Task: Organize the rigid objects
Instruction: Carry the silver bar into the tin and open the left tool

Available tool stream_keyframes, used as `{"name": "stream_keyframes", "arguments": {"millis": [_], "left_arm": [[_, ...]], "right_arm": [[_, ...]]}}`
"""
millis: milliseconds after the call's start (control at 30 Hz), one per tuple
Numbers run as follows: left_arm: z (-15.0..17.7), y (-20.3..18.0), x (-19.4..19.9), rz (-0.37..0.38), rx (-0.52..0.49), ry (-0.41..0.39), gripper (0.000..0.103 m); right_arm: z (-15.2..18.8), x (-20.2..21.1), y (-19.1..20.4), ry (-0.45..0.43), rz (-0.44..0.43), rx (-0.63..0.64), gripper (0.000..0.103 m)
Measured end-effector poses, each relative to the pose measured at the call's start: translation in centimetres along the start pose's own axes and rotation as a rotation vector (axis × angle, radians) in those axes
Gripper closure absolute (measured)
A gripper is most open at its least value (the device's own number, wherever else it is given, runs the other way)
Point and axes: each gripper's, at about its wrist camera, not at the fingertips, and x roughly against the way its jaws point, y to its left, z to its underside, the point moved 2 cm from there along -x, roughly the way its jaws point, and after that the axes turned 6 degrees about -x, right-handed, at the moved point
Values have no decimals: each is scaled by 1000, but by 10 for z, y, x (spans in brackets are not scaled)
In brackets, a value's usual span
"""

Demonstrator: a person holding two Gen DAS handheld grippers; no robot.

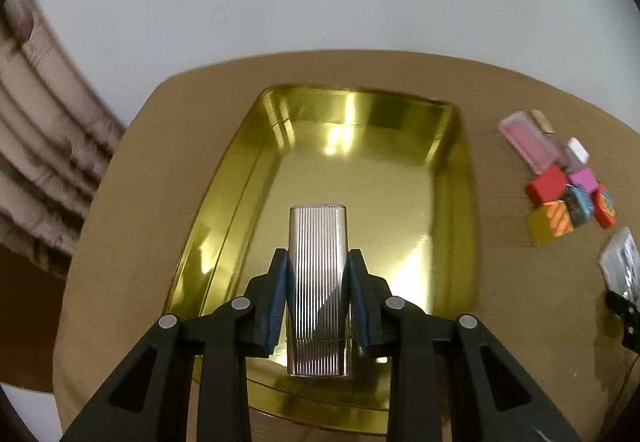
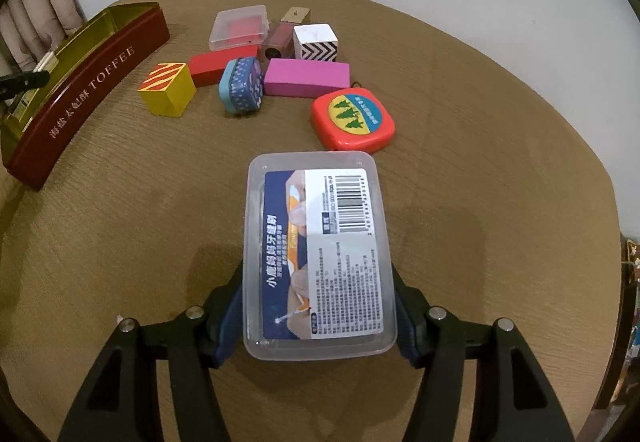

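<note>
Tool on the left [image 1: 318, 298] pinches a ribbed silver case [image 1: 318, 282] at lower centre, above the gold tin tray [image 1: 248, 177]; right tool [image 2: 318, 306] clamps a clear plastic box [image 2: 316, 254] at centre over the counter [image 2: 500, 161], with coloured blocks [image 2: 168, 89] and a red tape measure [image 2: 352, 119] toward the top

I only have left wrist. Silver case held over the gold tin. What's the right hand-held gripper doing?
Observer: The right hand-held gripper is shut on a clear plastic box with a barcode label.
Operator: What's written on the tin's outside?
Observer: The tin has a dark red wall that reads TOFFEE.
Operator: That white thing in the pile?
Observer: It is a white block with black chevrons on its side, behind the pink block.
</note>
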Motion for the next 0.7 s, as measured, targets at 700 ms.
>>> {"name": "stream_keyframes", "arguments": {"millis": [700], "left_arm": [[13, 10, -36, -35, 67, 48, 77]], "right_arm": [[-25, 24, 60, -50, -82, 43, 40]]}}
